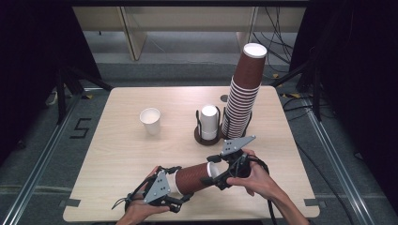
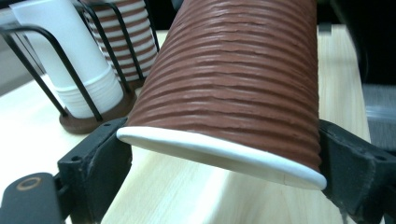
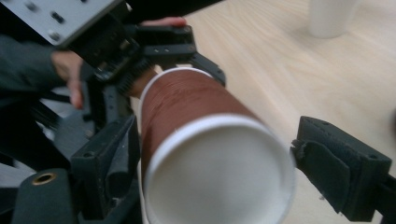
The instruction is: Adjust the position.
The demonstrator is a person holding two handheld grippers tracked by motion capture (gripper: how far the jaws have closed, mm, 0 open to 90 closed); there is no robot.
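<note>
A brown ribbed paper cup (image 1: pixel 193 178) lies on its side just above the table's front edge, held from both ends. My left gripper (image 1: pixel 183 183) is shut on its white-rimmed end (image 2: pixel 219 158), one jaw pressing each side of the rim. My right gripper (image 1: pixel 209 169) is shut on the opposite end, whose white round face (image 3: pixel 217 179) sits between the two jaws. The right gripper view shows the left gripper (image 3: pixel 180 56) and the person's hand beyond the cup.
A black wire holder (image 1: pixel 206 133) at the table's centre carries an upside-down stack of white cups (image 1: pixel 209 121) and a tall leaning stack of brown cups (image 1: pixel 244 93). A single white cup (image 1: pixel 150 120) stands upright to its left. The wooden table (image 1: pixel 117 154) is bare elsewhere.
</note>
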